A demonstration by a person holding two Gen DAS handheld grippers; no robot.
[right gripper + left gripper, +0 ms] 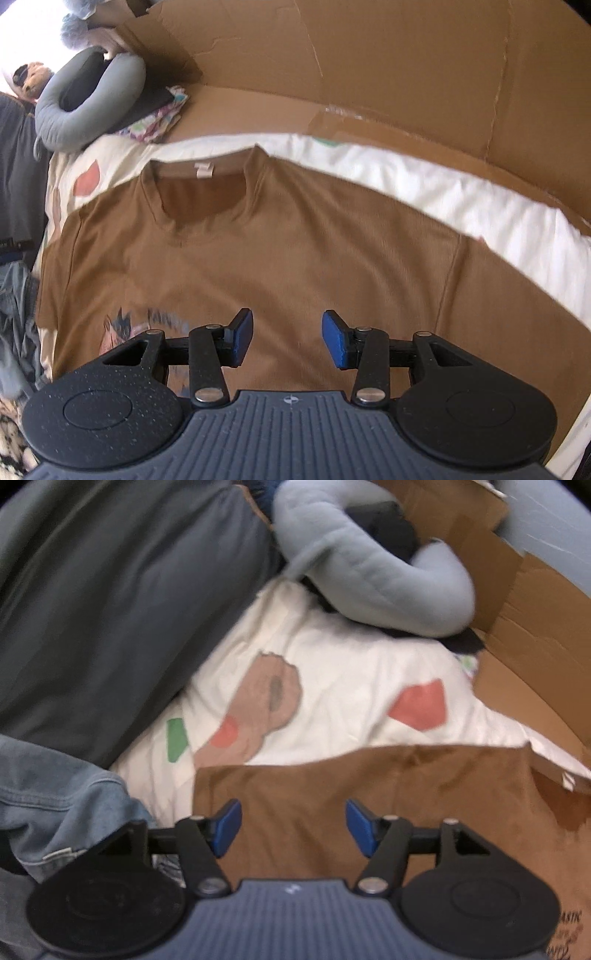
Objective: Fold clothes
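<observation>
Beneath both pairs of fingers: one brown T-shirt [280, 236], spread flat, front up, collar away from the right gripper [287, 339], on a white printed sheet [332, 686].

Left wrist view, left to right:
- Denim garment [55, 797], crumpled, left of the fingers.
- Dark grey cloth [122, 602], ahead and left.
- Left gripper [293, 827]: fingers [227, 825] spread wide, nothing between them, above the shirt's edge.
- Grey neck pillow [388, 576], well ahead.
- Cardboard [535, 646], ahead and right.

Right wrist view, left to right:
- Neck pillow, far ahead and left, beside a folded patterned cloth [155, 122].
- Right gripper: fingers moderately apart, empty, above the shirt's chest; a printed design lies just left.
- Cardboard wall beyond the sheet.
</observation>
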